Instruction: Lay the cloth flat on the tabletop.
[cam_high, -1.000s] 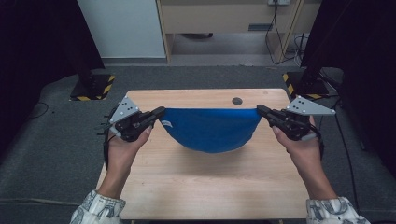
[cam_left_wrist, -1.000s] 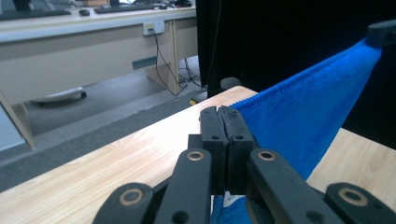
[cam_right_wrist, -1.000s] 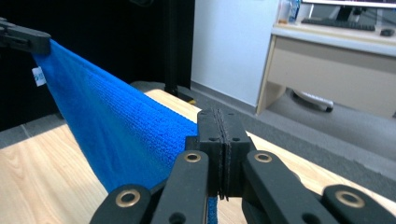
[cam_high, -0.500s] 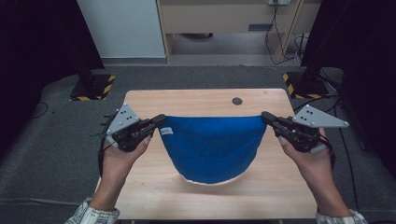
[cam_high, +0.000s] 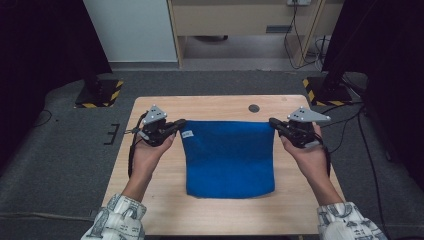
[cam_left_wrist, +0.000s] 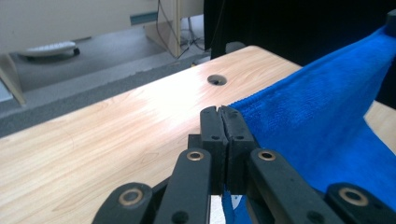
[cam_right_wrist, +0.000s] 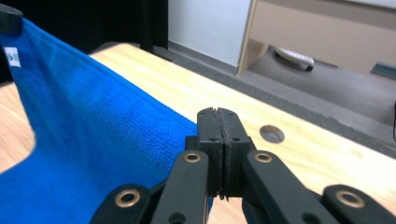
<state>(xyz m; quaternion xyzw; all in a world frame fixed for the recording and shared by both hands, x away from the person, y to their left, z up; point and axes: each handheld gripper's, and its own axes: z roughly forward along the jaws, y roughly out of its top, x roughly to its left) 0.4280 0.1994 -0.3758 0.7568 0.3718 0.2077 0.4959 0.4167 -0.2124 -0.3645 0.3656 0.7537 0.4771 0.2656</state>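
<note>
1. While the pale wooden rectangular worktop (cam_high: 150, 200) is carrying everything, it is standing on grey carpet (cam_high: 60, 160), with a small round dark hole (cam_high: 254, 108) showing near its far edge.
2. Covering the middle of the worktop, the blue terry-cloth towel (cam_high: 230, 160) is lying mostly flat, its near edge resting on the wood well short of the worktop's near edge, while its far edge is being stretched straight between the two grippers; a small white label (cam_high: 187, 134) is sitting at its far left corner.
3. Coming in from the bottom of the high view, the person's two forearms in patterned sleeves (cam_high: 117, 220) are reaching forward, one on each side of the towel.
4. Sitting at the towel's far left corner, the left gripper (cam_high: 179, 123) is pointing inward toward the cloth; in the left gripper view its black jaws are pressing fully together on the towel's corner (cam_left_wrist: 222, 122), with blue cloth running off to the right of them.
5. Sitting at the towel's far right corner, the right gripper (cam_high: 273, 122) is mirroring it; in the right gripper view the jaws are clamping tight on the towel's edge (cam_right_wrist: 218, 122), with the cloth spreading away to the left of them and the hole lying just beyond them on bare wood.
6. Trailing from each gripper, a thin black cable (cam_high: 131, 150) is hanging beside the wrist.
</note>
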